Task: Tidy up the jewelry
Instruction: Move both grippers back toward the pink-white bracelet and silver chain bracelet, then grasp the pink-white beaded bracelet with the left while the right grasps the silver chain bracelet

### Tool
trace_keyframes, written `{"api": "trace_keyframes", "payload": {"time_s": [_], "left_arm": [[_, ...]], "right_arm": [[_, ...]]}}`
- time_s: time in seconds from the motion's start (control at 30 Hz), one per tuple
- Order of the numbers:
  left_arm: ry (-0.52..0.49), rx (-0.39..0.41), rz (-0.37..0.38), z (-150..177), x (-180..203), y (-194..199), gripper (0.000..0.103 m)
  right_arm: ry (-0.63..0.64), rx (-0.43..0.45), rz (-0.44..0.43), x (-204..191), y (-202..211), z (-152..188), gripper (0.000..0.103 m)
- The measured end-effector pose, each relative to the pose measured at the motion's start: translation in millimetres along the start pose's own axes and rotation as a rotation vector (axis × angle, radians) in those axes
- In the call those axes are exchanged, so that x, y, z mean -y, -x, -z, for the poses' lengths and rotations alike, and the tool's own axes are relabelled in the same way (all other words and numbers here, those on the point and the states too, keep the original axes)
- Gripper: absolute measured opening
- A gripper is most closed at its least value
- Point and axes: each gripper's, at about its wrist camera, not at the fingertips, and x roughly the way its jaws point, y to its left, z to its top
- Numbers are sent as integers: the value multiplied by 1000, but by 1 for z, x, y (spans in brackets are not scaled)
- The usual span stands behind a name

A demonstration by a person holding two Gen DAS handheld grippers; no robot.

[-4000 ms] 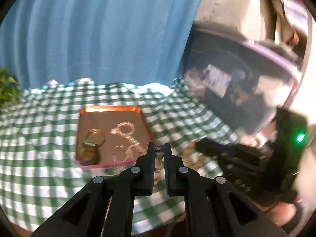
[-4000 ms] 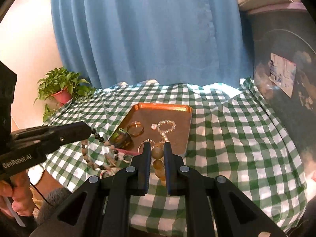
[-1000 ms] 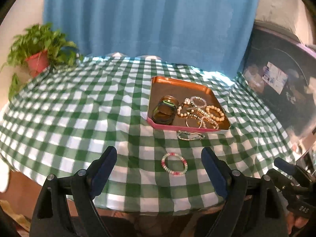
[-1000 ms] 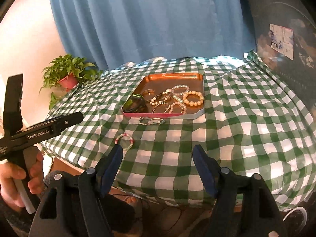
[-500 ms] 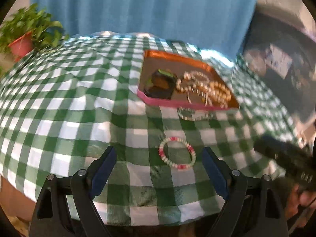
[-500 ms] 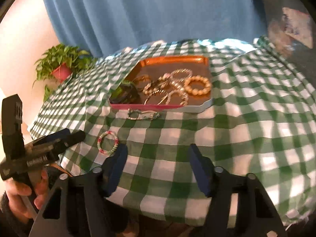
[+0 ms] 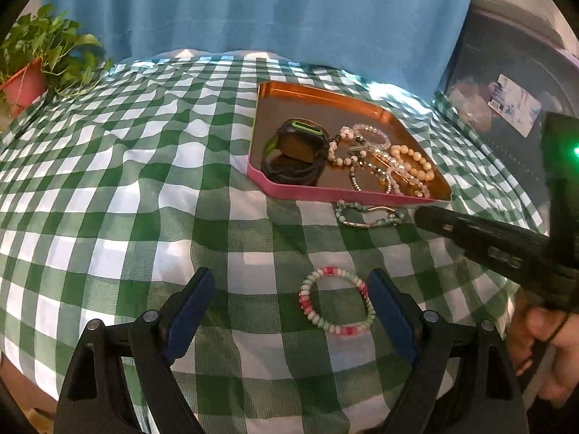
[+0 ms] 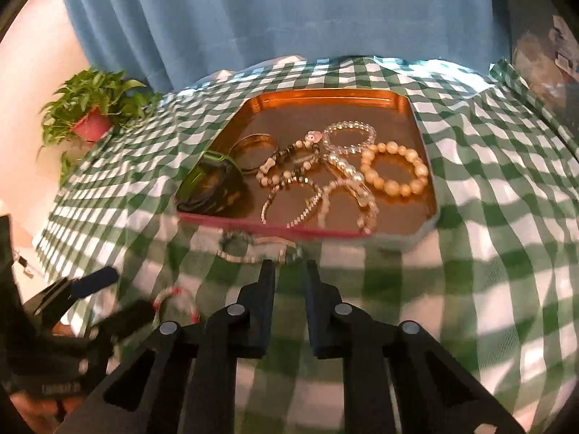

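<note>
A pink and green bead bracelet [image 7: 307, 303] lies on the checked cloth. My left gripper [image 7: 291, 282] stands open just above it, and its right finger [image 7: 389, 311] is close to the beads. A silver and green chain bracelet [image 7: 376, 209] lies in front of the copper tray [image 7: 325, 193]. In the right wrist view my right gripper [image 8: 289, 266] is closing, with only a narrow gap left. The chain bracelet [image 8: 253, 257] lies just ahead of its tips, and only cloth shows between them. The tray [image 8: 275, 226] holds a black watch [image 8: 213, 188] and several bead bracelets.
A potted plant [image 7: 32, 68] stands at the table's far left, before a blue curtain [image 7: 271, 7]. A dark appliance [image 7: 506, 83] is at the right. The cloth drops off the table edge just under both grippers. A hand [image 7: 550, 332] holds the right gripper.
The right gripper has moved forward and down to the chain bracelet, and its jaws have narrowed from wide to nearly shut. The left gripper has lowered toward the pink bracelet, still wide.
</note>
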Motion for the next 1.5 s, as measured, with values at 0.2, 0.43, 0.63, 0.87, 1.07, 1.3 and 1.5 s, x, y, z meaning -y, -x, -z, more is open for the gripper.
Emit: {"api": "trace_keyframes", "payload": {"time_s": [0.2,0.43,0.63,0.87,1.07,1.3,1.5], "left_arm": [[-52,12,-3,3,9,2,85],[-50,9,2,3,8,1,84],[-21,-3,1,4,1,0,84],[-4,-3,8,4,1,-1,84],[0,-15,-7,1,1,-6,84],[1,-27,0,1,-1,-8,84],[-26,-35,-8,2,6,-11,82]], "right_arm": [[41,-44,93,-12,-24,-12,14],[107,-45,88,-16,-26,-4,7],[106,-82,77,-6,-8,23,0],[17,-83,6,6,2,20,4],[-6,-67,-5,-8,-23,-12,13],[144,-53,133,-21,-32,-1,11],[145,-69,122,-8,-11,17,11]]}}
